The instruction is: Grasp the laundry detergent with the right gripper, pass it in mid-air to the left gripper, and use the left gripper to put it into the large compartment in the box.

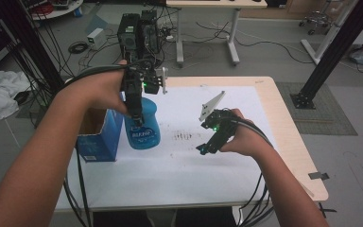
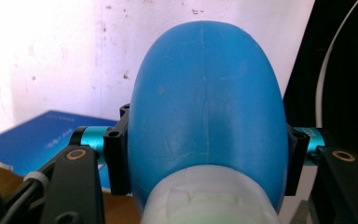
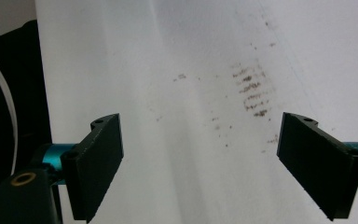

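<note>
Now my left gripper (image 1: 137, 116) is clamping the blue bottle (image 1: 144, 125) between its pads, holding it just beside the blue box (image 1: 97, 142) over the white table (image 1: 170, 170). My right gripper (image 1: 205, 147) is standing wide, gripping nothing, above dark smudges (image 3: 251, 91).

1. In the high view the left tool (image 1: 137, 111) and its hand cover the top of the blue bottle (image 1: 144, 130); the label print is too small to read.
2. In the left gripper view the bottle (image 2: 205, 107) is cut off at the bottom edge; it hides most of the bench (image 2: 51, 51).
3. The blue box (image 1: 97, 139) is partly hidden behind the forearm; its lettering is illegible.
</note>
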{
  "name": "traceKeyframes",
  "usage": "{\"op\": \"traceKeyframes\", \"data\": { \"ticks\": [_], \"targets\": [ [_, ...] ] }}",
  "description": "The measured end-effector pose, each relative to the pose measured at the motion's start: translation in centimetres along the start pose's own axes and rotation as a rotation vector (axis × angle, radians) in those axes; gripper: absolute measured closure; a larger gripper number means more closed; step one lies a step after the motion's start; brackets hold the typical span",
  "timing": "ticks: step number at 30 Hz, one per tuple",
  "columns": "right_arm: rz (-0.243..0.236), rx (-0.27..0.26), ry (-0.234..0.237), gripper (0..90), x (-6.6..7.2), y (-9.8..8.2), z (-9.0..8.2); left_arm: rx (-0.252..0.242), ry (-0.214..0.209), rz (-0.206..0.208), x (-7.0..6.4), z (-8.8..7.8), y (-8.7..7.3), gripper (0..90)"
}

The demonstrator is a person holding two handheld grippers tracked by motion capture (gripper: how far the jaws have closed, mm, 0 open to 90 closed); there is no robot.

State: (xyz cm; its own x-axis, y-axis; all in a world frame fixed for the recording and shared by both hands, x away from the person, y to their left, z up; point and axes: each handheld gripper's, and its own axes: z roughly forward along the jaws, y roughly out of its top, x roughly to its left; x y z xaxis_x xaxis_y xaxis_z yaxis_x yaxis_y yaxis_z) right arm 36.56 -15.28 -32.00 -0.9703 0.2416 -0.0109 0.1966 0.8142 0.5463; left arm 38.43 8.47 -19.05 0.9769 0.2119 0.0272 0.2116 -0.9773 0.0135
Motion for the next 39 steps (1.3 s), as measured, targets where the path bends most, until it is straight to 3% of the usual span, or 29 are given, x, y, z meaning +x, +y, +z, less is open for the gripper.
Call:
{"op": "traceKeyframes", "data": {
  "ticks": [4, 5, 6, 9, 15, 17, 18, 19, 24, 26, 27, 30, 34, 35, 39],
  "targets": [
    [0.012, 0.045, 0.013, 13.0, -0.6, -0.2, -0.1, -0.009, -0.004, -0.079, 0.6, -1.4, -0.6, 38.1],
    [0.012, 0.045, 0.013, 13.0, -0.6, -0.2, -0.1, -0.009, -0.004, -0.079, 0.6, -1.4, -0.6, 38.1],
    [0.012, 0.055, 0.014, 12.9, -0.7, -0.2, -0.1, -0.024, -0.006, -0.157, 1.2, -2.5, -1.2, 38.1],
    [0.010, 0.098, 0.010, 12.7, -1.2, -0.1, -0.1, -0.052, -0.005, -0.253, 1.7, -4.1, -2.3, 38.1],
    [0.006, 0.124, 0.017, 12.7, -1.5, 0.0, 0.3, -0.094, 0.013, -0.413, 2.8, -6.8, -4.8, 38.1],
    [0.006, 0.127, 0.017, 12.7, -1.5, 0.0, 0.4, -0.095, 0.015, -0.430, 3.0, -7.1, -5.3, 38.1],
    [0.001, 0.133, 0.013, 12.7, -1.5, 0.1, 0.7, -0.107, 0.026, -0.475, 3.4, -7.5, -6.2, 38.1],
    [0.000, 0.134, 0.016, 12.7, -1.5, 0.2, 0.7, -0.111, 0.036, -0.477, 3.5, -7.7, -6.4, 38.1],
    [0.008, 0.140, 0.021, 12.7, -1.7, 0.3, 1.0, -0.121, 0.056, -0.589, 4.2, -8.5, -8.6, 38.1],
    [0.006, 0.145, 0.022, 12.7, -1.8, 0.3, 1.1, -0.125, 0.057, -0.605, 4.3, -8.7, -9.0, 38.1],
    [0.007, 0.148, 0.025, 12.7, -1.8, 0.3, 1.3, -0.129, 0.057, -0.641, 4.7, -8.9, -10.0, 38.1],
    [0.012, 0.155, 0.032, 12.7, -1.9, 0.3, 1.4, -0.120, 0.061, -0.679, 5.1, -9.1, -11.4, 38.1],
    [0.012, 0.156, 0.031, 12.7, -2.0, 0.3, 1.5, -0.114, 0.067, -0.688, 5.3, -9.0, -11.9, 38.1],
    [0.014, 0.163, 0.034, 12.7, -2.1, 0.3, 1.7, -0.101, 0.086, -0.719, 5.6, -8.8, -12.8, 38.1],
    [0.012, 0.171, 0.029, 12.7, -2.1, 0.4, 1.9, -0.084, 0.092, -0.753, 6.2, -7.9, -13.6, 38.1]
  ]
}}
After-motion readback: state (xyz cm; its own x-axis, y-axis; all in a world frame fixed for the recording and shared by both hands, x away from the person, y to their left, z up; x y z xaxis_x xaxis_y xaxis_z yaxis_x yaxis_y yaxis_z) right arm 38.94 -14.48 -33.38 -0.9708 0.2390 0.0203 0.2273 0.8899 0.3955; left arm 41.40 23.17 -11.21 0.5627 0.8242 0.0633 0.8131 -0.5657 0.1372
